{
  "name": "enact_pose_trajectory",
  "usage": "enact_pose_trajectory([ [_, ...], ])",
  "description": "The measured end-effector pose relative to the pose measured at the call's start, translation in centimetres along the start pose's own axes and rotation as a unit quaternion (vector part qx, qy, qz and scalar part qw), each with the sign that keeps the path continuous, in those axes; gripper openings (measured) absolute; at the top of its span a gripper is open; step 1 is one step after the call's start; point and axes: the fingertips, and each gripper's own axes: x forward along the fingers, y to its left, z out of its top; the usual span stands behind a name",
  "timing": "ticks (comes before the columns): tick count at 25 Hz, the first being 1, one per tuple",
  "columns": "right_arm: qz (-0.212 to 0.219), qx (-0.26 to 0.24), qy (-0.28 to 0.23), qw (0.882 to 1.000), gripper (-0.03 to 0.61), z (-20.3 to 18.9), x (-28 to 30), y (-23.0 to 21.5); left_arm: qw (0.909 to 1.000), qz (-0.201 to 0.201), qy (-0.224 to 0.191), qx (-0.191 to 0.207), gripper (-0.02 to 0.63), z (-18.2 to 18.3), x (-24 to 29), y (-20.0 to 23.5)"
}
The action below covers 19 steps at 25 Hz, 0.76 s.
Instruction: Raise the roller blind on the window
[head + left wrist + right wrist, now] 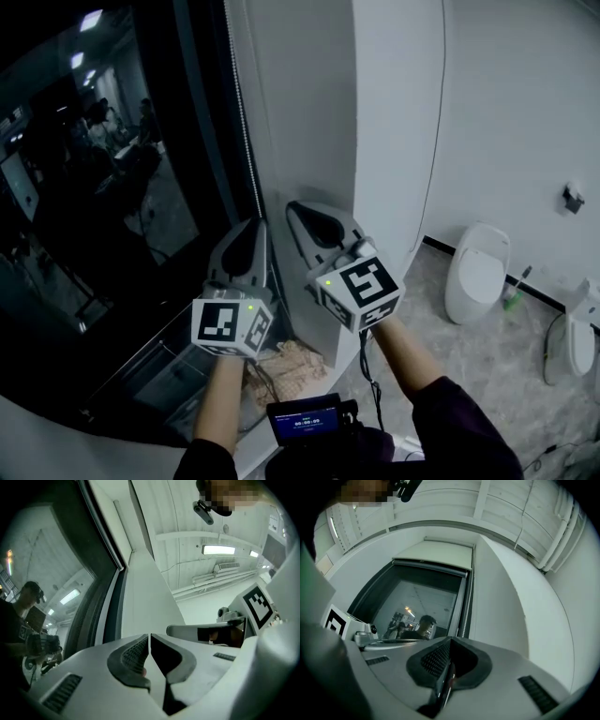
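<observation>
The white beaded pull chain (247,122) runs 12 to 6 o'clock beside the dark window (112,187), pinched in the jaws of the right gripper (449,641), while the left gripper (149,638) has its jaws pressed together on nothing visible, and the pale roller blind (436,555) is gathered high at 12 o'clock.

Glossy glass window (94,187), smooth matt wall (394,112) (beaded chain (241,94)).

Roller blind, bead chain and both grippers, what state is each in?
White roller blind: rolled up near the top.
Pale bead chain: hanging straight.
Right gripper: jaws shut on the bead chain.
Left gripper: jaws shut, nothing visible between.
</observation>
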Motion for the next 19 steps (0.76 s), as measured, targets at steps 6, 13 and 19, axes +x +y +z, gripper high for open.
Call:
enact_pose_trajectory([
  [6, 0.006, -0.003, 0.007, 1.000, 0.006, 0.05, 0.11, 0.54, 0.9999, 0.000, 0.002, 0.011, 0.015, 0.49, 0.01, -0.10],
  [13, 0.005, 0.003, 0.008, 1.000, 0.006, -0.30, 0.23, 0.54, 0.9998, -0.002, 0.001, 0.019, 0.015, 0.45, -0.05, 0.16],
  [19, 0.003, -0.003, -0.007, 1.000, 0.006, 0.30, 0.51, 0.45, 0.9998, -0.002, -0.001, 0.019, 0.015, 0.65, -0.07, 0.40],
])
